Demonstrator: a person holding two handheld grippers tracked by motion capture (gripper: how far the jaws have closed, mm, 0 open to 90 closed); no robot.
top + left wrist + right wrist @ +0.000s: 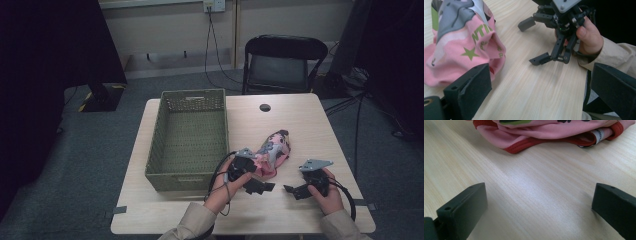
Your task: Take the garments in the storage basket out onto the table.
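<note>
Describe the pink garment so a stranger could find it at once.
On the pale wooden table, look just right of the green woven basket. The crumpled pink garment lies there, beside the left gripper; it alone is soft cloth, pink with red trim and green print.

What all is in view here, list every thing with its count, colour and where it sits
Garment: one, pink with grey and green print, crumpled on the table right of the basket.
Basket: one, green woven, left half of the table.
Table: one, light wood.
Folding chair: one, black, behind the table.
Wall socket: one, with cable hanging down.
Left gripper: one, black, open, beside the garment.
Right gripper: one, black, open, above bare table.
</note>
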